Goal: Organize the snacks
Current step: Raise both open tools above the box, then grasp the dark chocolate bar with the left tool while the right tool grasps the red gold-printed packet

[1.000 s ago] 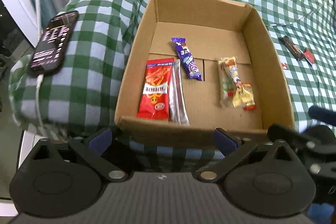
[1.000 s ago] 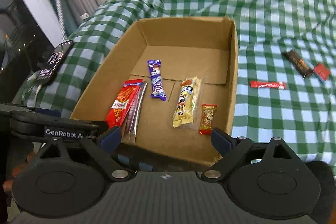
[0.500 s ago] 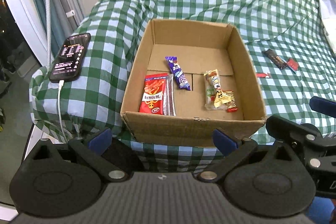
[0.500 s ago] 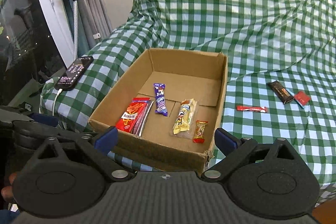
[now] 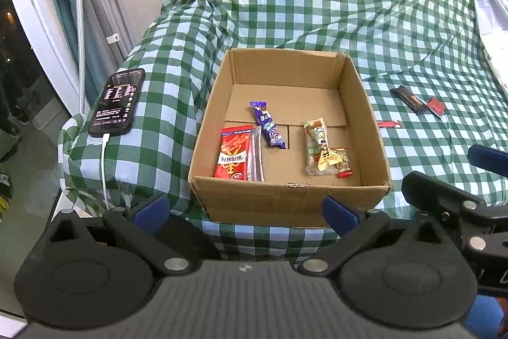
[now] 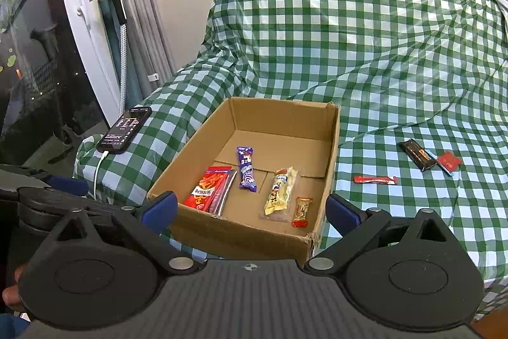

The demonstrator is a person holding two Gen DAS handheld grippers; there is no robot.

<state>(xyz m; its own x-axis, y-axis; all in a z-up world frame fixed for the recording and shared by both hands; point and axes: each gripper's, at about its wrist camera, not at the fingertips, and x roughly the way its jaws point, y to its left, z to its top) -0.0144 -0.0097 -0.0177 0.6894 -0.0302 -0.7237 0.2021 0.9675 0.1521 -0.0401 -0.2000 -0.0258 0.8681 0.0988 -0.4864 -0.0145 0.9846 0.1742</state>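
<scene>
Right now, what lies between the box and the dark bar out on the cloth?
A thin red stick on the cloth, between the box and dark bar; both views show it.

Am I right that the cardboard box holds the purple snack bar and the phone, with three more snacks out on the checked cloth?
Not quite: the phone lies outside the cardboard box, on the checked cloth to its left, as the left wrist view shows. The purple snack bar is in the box, and three snacks do lie out on the cloth.

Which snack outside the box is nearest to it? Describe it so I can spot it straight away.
Start at the cardboard box on the green checked cloth and look just past its right wall. The thin red stick packet lies flat there, alone. Unlike the dark bar and small red square packet farther off, it is long, narrow and closest to the box.
</scene>
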